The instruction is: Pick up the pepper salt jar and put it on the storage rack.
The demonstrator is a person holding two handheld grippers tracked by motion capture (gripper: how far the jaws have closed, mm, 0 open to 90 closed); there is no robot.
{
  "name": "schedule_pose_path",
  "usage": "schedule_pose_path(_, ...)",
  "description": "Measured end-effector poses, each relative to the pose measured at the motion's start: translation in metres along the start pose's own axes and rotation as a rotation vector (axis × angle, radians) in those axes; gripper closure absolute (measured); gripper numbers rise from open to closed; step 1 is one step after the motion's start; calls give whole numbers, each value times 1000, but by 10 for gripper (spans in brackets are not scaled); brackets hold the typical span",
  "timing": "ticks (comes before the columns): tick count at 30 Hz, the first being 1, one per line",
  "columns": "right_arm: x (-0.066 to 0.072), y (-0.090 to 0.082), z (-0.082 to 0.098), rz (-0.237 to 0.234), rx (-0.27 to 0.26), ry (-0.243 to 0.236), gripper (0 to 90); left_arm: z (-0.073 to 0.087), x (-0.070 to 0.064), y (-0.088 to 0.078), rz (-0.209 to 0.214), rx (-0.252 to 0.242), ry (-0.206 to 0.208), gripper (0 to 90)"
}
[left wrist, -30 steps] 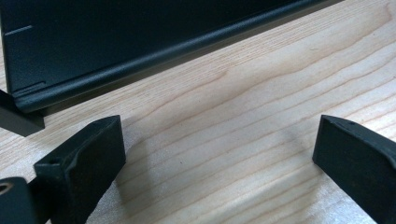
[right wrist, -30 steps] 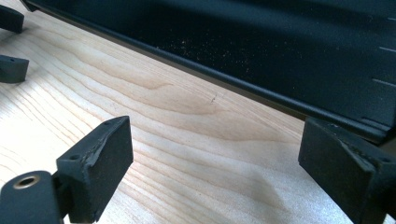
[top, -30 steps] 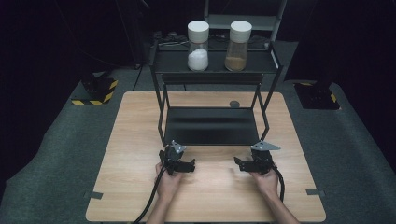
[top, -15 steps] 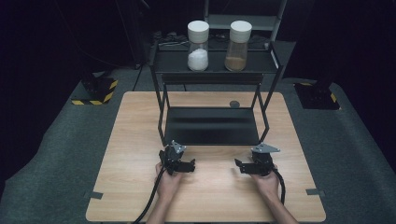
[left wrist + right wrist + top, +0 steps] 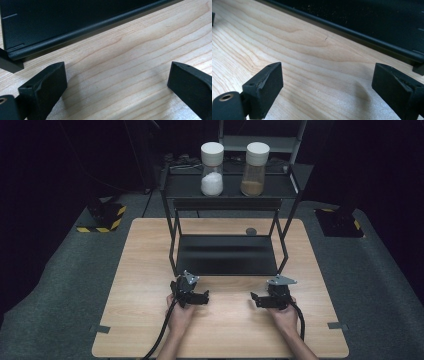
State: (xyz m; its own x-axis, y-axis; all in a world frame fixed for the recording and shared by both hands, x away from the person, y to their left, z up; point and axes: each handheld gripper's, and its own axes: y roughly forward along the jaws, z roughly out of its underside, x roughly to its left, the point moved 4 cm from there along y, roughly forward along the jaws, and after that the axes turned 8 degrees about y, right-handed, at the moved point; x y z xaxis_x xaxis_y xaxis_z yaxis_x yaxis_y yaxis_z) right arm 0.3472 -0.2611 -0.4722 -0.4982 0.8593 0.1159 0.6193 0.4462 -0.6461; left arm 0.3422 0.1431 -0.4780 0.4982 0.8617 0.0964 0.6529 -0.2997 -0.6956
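Both grippers rest on the wooden table (image 5: 145, 285) near its front edge, each held in a hand. My left gripper (image 5: 189, 290) stands open; in the left gripper view its jaws (image 5: 116, 72) are wide apart over bare wood. To the right, my right gripper (image 5: 274, 295) is open too, with nothing between the jaws (image 5: 328, 72) in the right gripper view. Just ahead of both lies the front lip of a black rack's lower shelf (image 5: 75, 30) (image 5: 352, 30).
The black metal rack (image 5: 225, 255) stands at the table's middle and back. Its top shelf carries a jar of white powder (image 5: 212, 170) and a jar of brown powder (image 5: 257, 170), both white-capped. A small dark disc (image 5: 251, 231) lies behind the rack.
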Motion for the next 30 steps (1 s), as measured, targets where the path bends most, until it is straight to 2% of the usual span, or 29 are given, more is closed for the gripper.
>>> schedule_pose_path(6,2,2,2,11,17,-7,96,0,0,0,0,0,1,23)
schedule_pose_path(9,4,4,-1,21,48,-28,85,0,0,0,0,1,1,23)
schedule_pose_path(30,4,4,-1,17,48,-26,87,0,0,0,2,-1,-2,23)
